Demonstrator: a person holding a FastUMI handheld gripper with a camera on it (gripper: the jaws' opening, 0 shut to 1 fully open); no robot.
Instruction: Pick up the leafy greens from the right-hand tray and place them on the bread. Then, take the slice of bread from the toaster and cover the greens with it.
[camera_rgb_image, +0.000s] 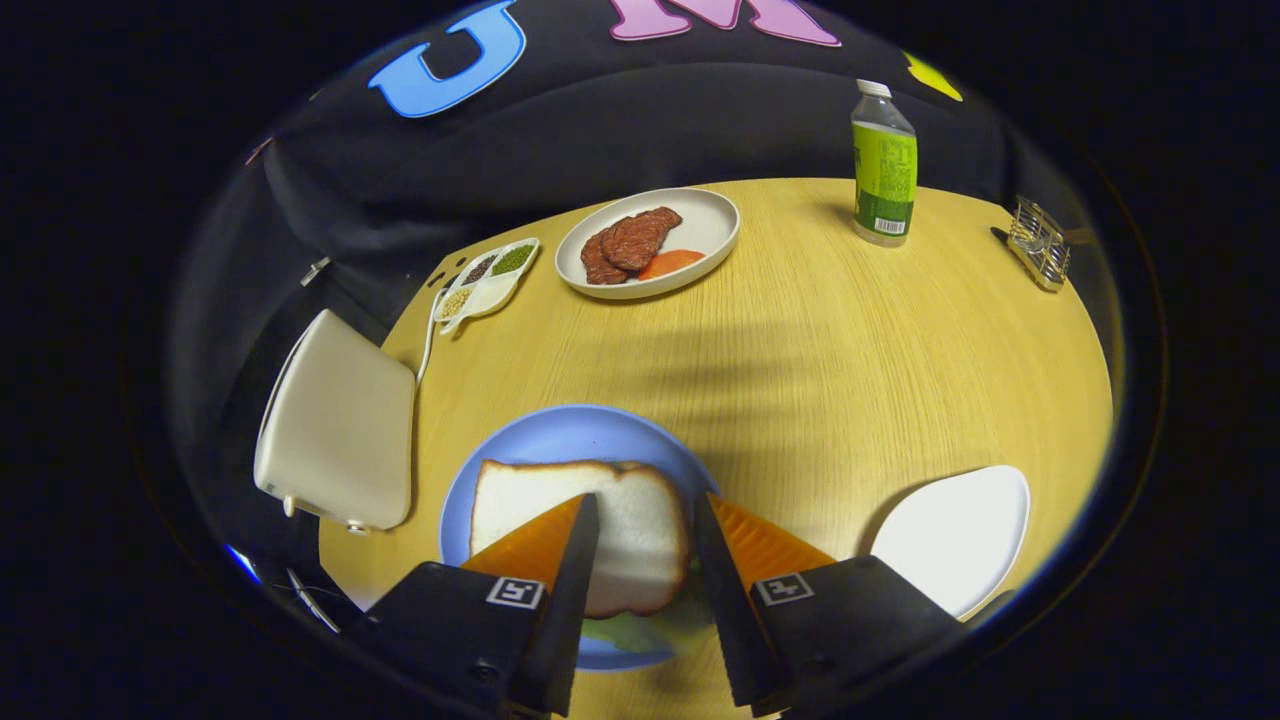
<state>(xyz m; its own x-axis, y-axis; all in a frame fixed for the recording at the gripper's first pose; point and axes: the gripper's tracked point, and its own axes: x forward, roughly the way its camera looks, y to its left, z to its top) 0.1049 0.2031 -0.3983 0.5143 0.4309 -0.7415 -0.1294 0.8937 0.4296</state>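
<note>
Gripper (645, 515) fingers apart above bread slice (600, 530), greens (640, 630) peeking beneath, blue plate (560, 430), toaster (335, 425) close beside

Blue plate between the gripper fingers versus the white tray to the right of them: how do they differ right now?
The round blue plate carries a slice of white bread with leafy greens peeking out beneath it; the white tray lies bare. The plate is round, the tray more pointed in outline. The open gripper hovers over the plate, while the tray lies beside its fingers. Both rest flat on the wooden table.
</note>
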